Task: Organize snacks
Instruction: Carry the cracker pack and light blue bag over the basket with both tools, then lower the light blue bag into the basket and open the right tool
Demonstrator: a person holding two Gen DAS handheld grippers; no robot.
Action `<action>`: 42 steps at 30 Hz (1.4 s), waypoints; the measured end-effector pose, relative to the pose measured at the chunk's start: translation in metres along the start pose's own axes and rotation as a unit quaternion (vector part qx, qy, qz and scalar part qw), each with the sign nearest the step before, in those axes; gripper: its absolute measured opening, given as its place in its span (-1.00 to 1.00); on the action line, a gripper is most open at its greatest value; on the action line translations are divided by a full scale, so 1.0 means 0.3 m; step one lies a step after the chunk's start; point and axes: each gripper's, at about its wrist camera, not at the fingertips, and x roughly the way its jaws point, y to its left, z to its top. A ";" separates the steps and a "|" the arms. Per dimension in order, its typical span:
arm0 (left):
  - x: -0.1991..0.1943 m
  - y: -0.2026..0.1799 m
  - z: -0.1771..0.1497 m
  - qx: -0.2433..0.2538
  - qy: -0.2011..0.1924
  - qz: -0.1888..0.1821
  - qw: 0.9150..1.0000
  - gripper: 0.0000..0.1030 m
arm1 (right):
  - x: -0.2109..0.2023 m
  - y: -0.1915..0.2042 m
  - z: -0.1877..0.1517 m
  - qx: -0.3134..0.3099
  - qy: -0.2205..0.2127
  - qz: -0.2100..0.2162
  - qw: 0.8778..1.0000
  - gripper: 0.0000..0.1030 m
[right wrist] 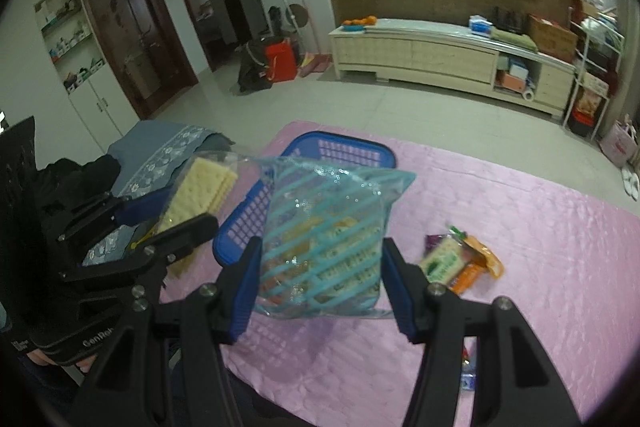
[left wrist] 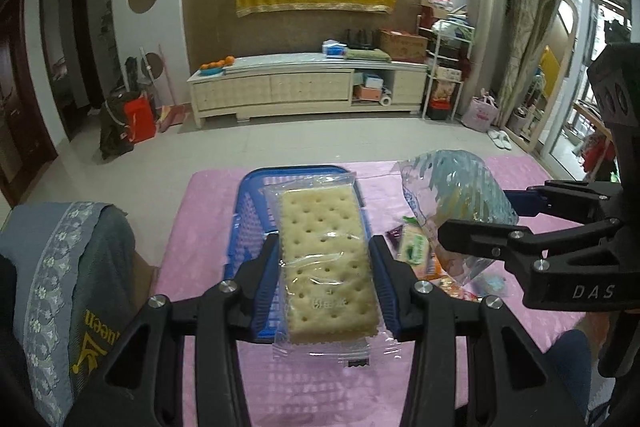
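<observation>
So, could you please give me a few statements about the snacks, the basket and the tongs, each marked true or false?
1. The left tongs grip a clear-wrapped pack of pale crackers. True.
2. The right tongs are empty. False: they hold a clear plastic bag with teal stripes.
3. The blue plastic mesh basket sits on the pink tablecloth. True.
4. The striped bag lies inside the basket. False: it is held up in front of it.
5. A few small green and orange snack packets lie on the cloth. True.
</observation>
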 end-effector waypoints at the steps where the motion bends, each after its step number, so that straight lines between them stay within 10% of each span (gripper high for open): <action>1: 0.007 0.018 -0.004 -0.003 0.002 0.003 1.000 -0.19 | 0.018 0.012 0.006 -0.002 0.004 0.002 1.000 0.20; 22: 0.255 0.311 -0.054 -0.061 0.049 0.016 0.997 -0.19 | 0.482 0.118 0.037 -0.016 0.103 0.025 0.994 0.20; 42: 0.309 0.317 -0.080 -0.064 0.067 -0.003 0.996 -0.19 | 0.548 0.093 0.004 -0.046 0.111 -0.090 0.989 0.41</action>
